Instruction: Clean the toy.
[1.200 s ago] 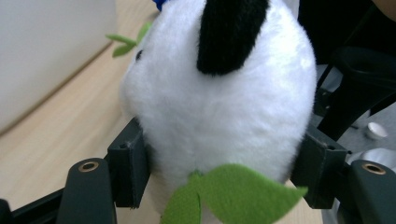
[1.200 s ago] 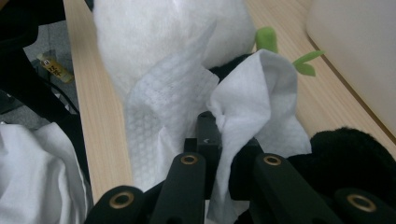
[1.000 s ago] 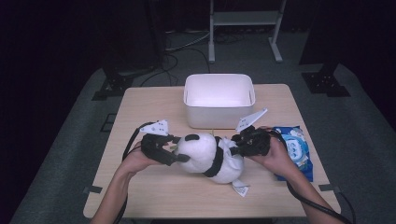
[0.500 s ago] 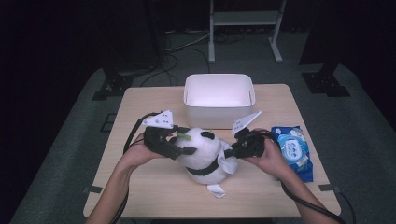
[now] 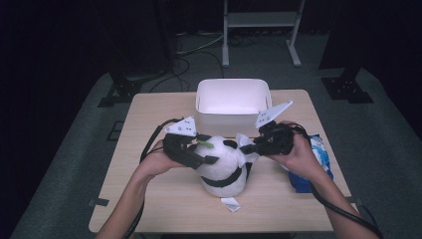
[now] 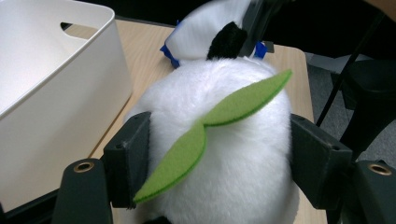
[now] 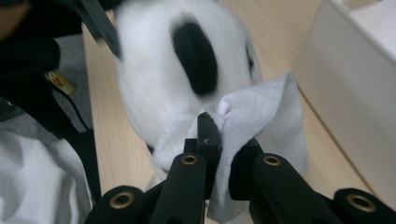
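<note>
White plush panda [image 5: 222, 167], black patches, green felt leaf [image 6: 210, 133]

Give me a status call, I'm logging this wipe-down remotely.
Left gripper shut on plush panda, steadying its head. Right gripper shut on white wipe at the panda's side. White bin close behind, not blocking.

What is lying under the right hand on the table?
Under the right hand lies a blue wipes pack on the table. Its white and blue print shows beside the wrist; the part below the hand and forearm is covered, so any opening cannot be seen.
</note>
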